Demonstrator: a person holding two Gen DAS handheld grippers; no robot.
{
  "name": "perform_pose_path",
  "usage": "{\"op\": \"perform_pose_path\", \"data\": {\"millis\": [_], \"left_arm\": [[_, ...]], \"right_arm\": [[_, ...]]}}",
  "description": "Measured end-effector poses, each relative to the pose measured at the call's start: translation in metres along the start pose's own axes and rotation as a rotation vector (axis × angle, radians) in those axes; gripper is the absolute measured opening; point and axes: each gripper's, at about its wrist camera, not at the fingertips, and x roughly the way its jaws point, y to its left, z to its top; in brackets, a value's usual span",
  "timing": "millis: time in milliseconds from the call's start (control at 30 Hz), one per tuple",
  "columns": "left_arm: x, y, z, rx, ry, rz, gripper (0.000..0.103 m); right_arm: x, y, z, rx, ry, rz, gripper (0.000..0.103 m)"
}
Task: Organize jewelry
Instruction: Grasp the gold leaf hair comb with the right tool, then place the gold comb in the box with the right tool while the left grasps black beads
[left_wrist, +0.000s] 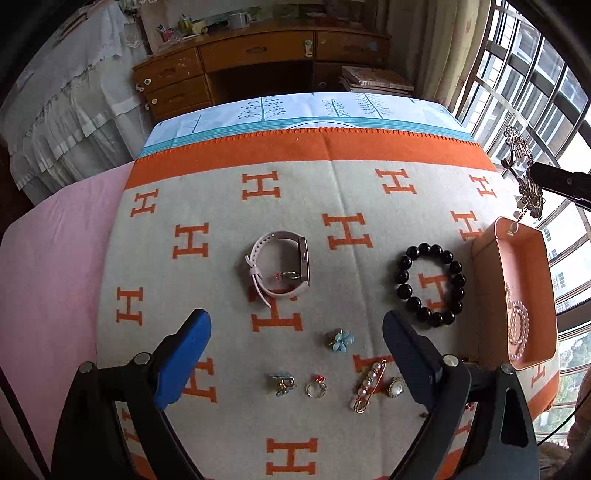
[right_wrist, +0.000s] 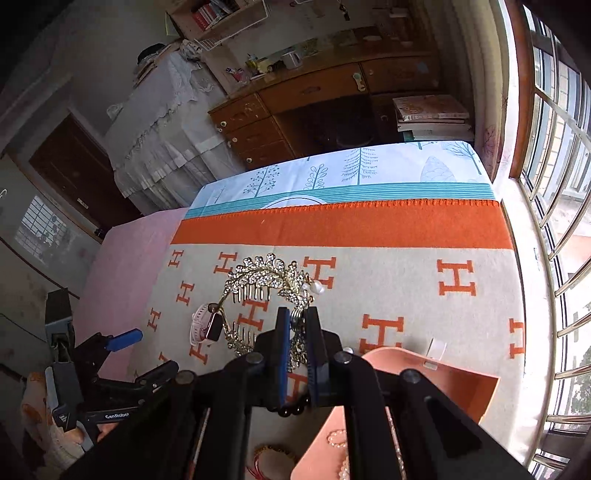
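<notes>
Left wrist view: the left claw (left_wrist: 297, 354) points steeply down over the blanket (left_wrist: 221, 258), its two blue fingers (left_wrist: 184, 354) spread wide with nothing between them. Beyond the gap, at 12 o'clock, a pink watch (left_wrist: 279, 267) lies on its side. A black bead bracelet (left_wrist: 430, 284) lies at 2 o'clock, just beside the peach tray (left_wrist: 484, 288). Between the fingers lie a blue flower brooch (left_wrist: 340, 340), a small blue clip (left_wrist: 281, 384), a ring (left_wrist: 316, 387), a pearl pin (left_wrist: 367, 386) and a pearl brooch (left_wrist: 395, 387). A pearl bracelet (left_wrist: 517, 332) rests inside the tray at 3 o'clock. At the upper right the right claw's dark tip (left_wrist: 561, 182) reaches in from 3 o'clock, with a gold comb (left_wrist: 522, 170) hanging from it above the tray's far end.

Right wrist view: the right claw (right_wrist: 298, 354) slants downward and is clenched on the gold comb (right_wrist: 266, 280); its pads pinch one end, and the jewelled leaf spray arcs away toward 11 o'clock, clear of the blanket (right_wrist: 406, 266). The watch (right_wrist: 207, 326) shows under the comb at 9 o'clock. The tray (right_wrist: 461, 391) sits at 4 o'clock below the claw, with pearls (right_wrist: 338, 439) in it. The left claw (right_wrist: 122, 339) shows at 9 o'clock, fingers apart, with a hand (right_wrist: 55, 424) on its grip at 8 o'clock.
</notes>
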Motion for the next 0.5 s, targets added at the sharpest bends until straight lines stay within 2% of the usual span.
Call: {"op": "perform_pose_path", "data": {"millis": [267,500], "left_arm": [[-0.009,-0.032,-0.014,0.020,-0.004,-0.046,0.093],[0.011,-0.065,-0.001,0.042,0.020,-0.057,0.093]], "right_arm": [[-0.043,-0.014,-0.049,0.026,-0.044,0.017,0.008],[-0.046,-0.050,-0.095,0.118,-0.030,-0.023,0.008]]}}
